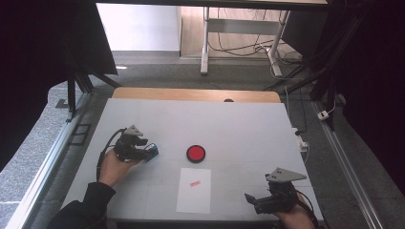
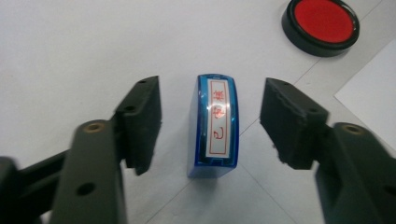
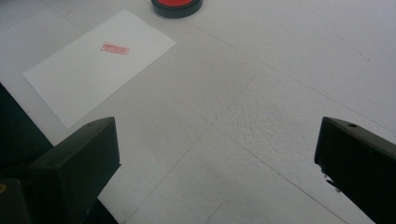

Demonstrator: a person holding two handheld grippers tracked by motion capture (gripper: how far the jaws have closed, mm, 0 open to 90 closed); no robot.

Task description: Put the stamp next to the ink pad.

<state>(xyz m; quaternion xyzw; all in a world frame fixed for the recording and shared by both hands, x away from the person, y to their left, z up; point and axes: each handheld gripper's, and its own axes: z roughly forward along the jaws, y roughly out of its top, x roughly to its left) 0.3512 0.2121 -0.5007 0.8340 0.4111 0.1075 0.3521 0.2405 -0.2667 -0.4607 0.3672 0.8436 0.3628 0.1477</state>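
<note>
A blue stamp (image 2: 215, 126) with a white label of red characters stands on the white table between the jaws of my left gripper (image 2: 211, 126). Both pads stand clear of its sides, so the gripper is open. From above, the stamp (image 1: 152, 151) sits at the tip of the left gripper (image 1: 143, 149), left of the round red ink pad (image 1: 196, 153) (image 2: 321, 25). A white sheet (image 1: 194, 189) (image 3: 95, 63) carries a red stamp print (image 1: 194, 183) (image 3: 115, 49). My right gripper (image 3: 217, 163) (image 1: 258, 202) rests open near the table's front right edge, nothing between its jaws.
The white table (image 1: 239, 129) ends at a wooden strip at the back. Metal rails run along both sides on the floor. The ink pad (image 3: 176, 5) lies beyond the sheet in the right gripper view.
</note>
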